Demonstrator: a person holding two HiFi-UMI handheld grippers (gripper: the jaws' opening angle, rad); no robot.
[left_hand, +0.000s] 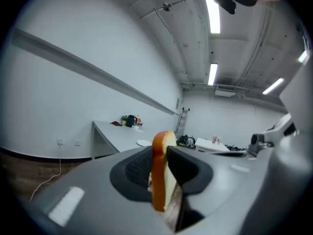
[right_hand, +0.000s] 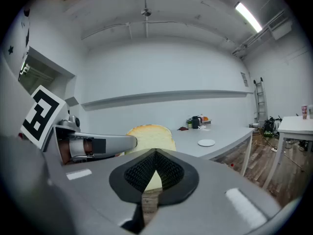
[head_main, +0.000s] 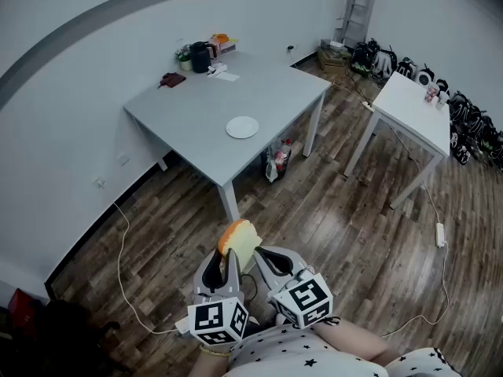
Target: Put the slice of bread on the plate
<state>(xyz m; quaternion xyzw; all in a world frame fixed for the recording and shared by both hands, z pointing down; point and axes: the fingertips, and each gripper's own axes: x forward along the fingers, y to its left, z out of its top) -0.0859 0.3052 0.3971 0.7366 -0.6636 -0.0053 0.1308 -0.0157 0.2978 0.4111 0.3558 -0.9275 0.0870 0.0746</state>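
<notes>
A slice of bread [head_main: 240, 240] with an orange-brown crust stands on edge between the jaws of my left gripper [head_main: 226, 259], which is shut on it. In the left gripper view the bread [left_hand: 160, 170] is pinched between the dark pads [left_hand: 183, 170]. My right gripper [head_main: 273, 256] is close beside it on the right, shut with nothing held; its view shows the bread [right_hand: 149, 136] just beyond its closed tips [right_hand: 155, 153]. The small white plate [head_main: 242, 127] lies on the grey table [head_main: 196, 108], well ahead of both grippers across open floor.
A dark jug [head_main: 200, 56] and small items sit at the grey table's far corner. A bag [head_main: 277, 162] leans against a table leg. A second white table [head_main: 413, 108] stands to the right, with gear [head_main: 471, 124] along the wall. Cables run over the wood floor [head_main: 346, 226].
</notes>
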